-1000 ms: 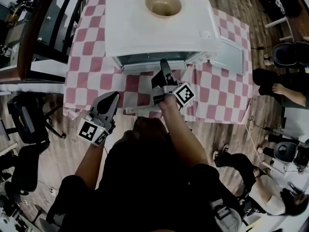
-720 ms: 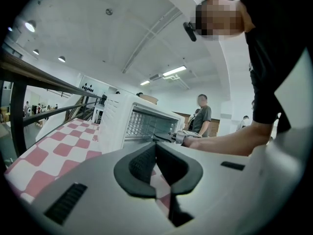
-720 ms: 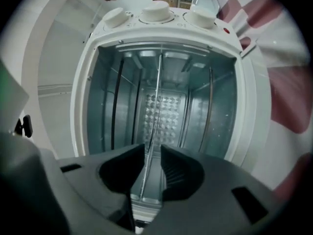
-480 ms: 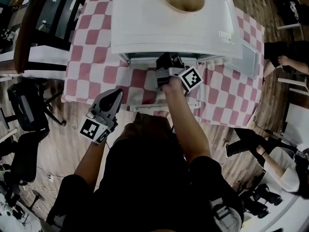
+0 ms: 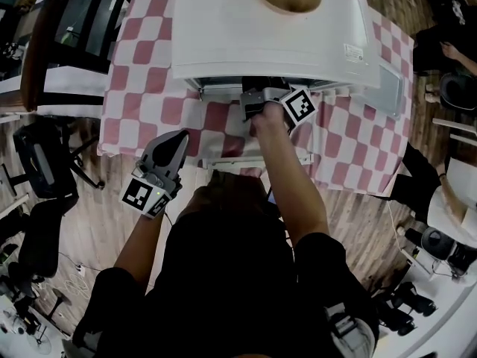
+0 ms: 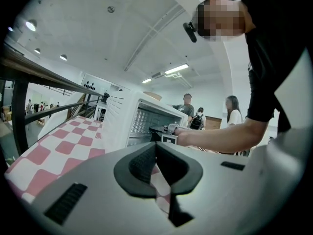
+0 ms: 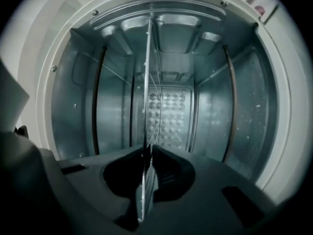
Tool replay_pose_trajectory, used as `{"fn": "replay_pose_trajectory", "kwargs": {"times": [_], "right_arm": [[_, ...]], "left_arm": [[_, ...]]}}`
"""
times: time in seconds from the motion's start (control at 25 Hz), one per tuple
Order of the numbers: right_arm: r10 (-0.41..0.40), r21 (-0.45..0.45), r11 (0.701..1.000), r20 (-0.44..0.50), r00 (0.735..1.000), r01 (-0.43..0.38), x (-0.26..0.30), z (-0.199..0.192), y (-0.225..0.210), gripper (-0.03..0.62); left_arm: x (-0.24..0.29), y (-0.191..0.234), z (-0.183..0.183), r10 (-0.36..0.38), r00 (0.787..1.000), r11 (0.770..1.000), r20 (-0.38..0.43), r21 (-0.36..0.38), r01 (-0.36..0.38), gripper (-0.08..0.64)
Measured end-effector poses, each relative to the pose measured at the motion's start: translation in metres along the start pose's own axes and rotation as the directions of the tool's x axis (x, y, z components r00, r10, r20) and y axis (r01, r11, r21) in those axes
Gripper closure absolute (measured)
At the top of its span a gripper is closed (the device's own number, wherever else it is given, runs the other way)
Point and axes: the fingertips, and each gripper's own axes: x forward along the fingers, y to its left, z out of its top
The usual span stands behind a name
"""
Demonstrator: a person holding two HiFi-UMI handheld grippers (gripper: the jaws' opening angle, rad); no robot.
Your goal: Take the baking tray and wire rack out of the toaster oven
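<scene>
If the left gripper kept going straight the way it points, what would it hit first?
Probably the white toaster oven, near the left edge of its open front. The pink-and-white checked tablecloth lying under the left gripper and its line might come first; depth is unclear.

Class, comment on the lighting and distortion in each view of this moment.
Head view: even light, edges bowed around the toaster oven. Left gripper view: fisheye curve, bright ceiling light strip glaring. Right gripper view: dim oven cavity, wire rack glinting.
</scene>
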Motion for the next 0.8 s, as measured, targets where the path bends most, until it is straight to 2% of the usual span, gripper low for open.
{"fn": "replay_pose_trajectory", "kwargs": {"times": [0.32,0.8], "right_arm": [[-0.014,0.012,1.000,0.004,1.000,0.014,-0.024,-0.007,0.001,0.580],[-0.035,0.024,0.999,-0.001,0.999,0.035,-0.119,-0.035,0.007,0.588]], "left_arm": [[-0.013,-0.002,0.006,0.007,1.000,1.000,0.027,-0.013,-0.007,0.565],[-0.051,-0.033,0.019,-0.024,0.996,1.000,0.084,0.006,0.023,0.565]]}}
